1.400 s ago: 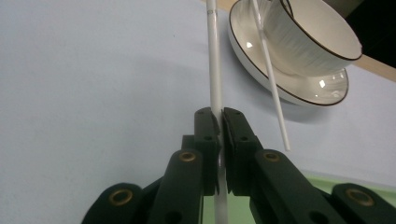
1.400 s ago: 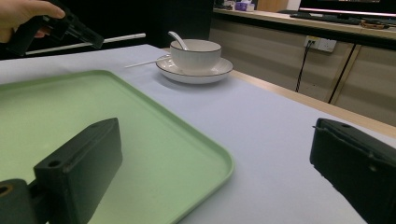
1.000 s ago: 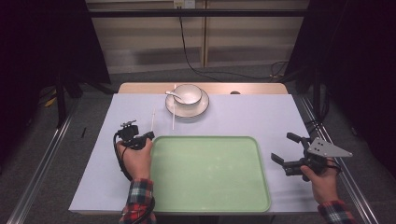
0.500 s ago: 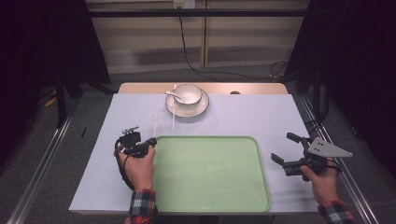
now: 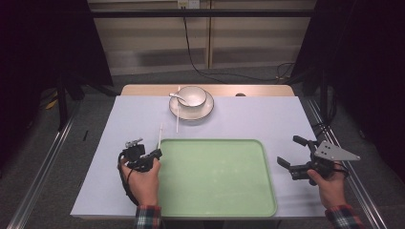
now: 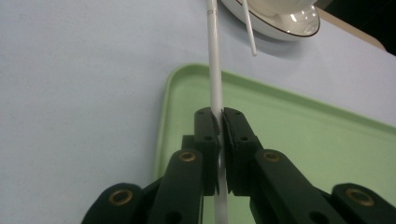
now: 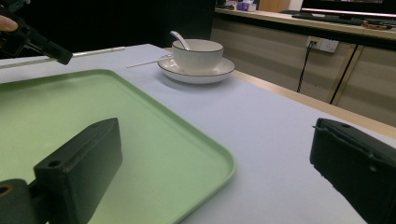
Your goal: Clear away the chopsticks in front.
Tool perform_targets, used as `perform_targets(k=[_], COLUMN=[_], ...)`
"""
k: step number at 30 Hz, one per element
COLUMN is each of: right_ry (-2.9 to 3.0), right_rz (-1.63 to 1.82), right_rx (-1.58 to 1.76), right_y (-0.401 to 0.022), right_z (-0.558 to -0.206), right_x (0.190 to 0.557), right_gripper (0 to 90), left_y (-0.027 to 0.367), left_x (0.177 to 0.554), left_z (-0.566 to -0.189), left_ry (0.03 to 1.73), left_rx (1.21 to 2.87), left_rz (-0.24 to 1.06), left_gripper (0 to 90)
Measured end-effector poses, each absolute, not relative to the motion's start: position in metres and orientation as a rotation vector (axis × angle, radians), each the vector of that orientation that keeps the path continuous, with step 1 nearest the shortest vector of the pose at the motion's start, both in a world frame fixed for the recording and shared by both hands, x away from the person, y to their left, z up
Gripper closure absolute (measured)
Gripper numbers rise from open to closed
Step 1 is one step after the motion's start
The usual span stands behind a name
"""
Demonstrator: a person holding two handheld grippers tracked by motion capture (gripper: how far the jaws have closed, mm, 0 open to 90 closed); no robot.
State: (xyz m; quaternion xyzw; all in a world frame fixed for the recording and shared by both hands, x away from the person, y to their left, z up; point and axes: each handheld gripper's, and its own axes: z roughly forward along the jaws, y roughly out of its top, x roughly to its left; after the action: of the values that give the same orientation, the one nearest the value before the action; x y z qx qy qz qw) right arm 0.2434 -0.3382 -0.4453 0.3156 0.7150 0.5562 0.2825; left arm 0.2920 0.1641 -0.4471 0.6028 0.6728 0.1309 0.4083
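A thin white chopstick (image 5: 160, 134) is clamped in my left gripper (image 5: 156, 153), which is shut on it at the far left corner of the green tray (image 5: 215, 176). In the left gripper view the chopstick (image 6: 215, 70) runs up from between the closed jaws over the tray's rim (image 6: 177, 88). A second chopstick (image 5: 177, 117) leans on the plate (image 5: 205, 110), which carries a white bowl (image 5: 192, 95) with a spoon (image 5: 176, 97). My right gripper (image 5: 289, 150) stands open with nothing in it, just right of the tray. From the right gripper view, bowl (image 7: 197, 53) and tray (image 7: 93, 107) lie ahead.
The light table cover (image 5: 258, 119) reaches from the plate to the near edge. Its wooden far edge (image 5: 258, 89) shows behind the plate. Dark floor and metal rails (image 5: 43, 162) flank the table.
My left hand has drawn back toward the person and a little right with the chopstick, ending at the tray's far left corner. The right hand has stayed put.
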Motion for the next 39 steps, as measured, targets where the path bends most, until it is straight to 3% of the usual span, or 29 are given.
perform_targets(k=[24,39], right_ry=[1.921,1.945], right_rz=[1.490,1.499], right_rx=[0.843,0.820], right_y=[-0.335,-0.336], right_z=[-0.446,-0.446], right_x=[0.244,0.244], right_gripper=[1.5,1.6], left_y=[0.166,0.157], left_x=[0.253,0.253], left_z=[-0.464,-0.472], left_ry=[1.722,1.739], left_rx=[1.529,1.595], left_rz=[0.280,0.305], left_gripper=[85.3,85.3])
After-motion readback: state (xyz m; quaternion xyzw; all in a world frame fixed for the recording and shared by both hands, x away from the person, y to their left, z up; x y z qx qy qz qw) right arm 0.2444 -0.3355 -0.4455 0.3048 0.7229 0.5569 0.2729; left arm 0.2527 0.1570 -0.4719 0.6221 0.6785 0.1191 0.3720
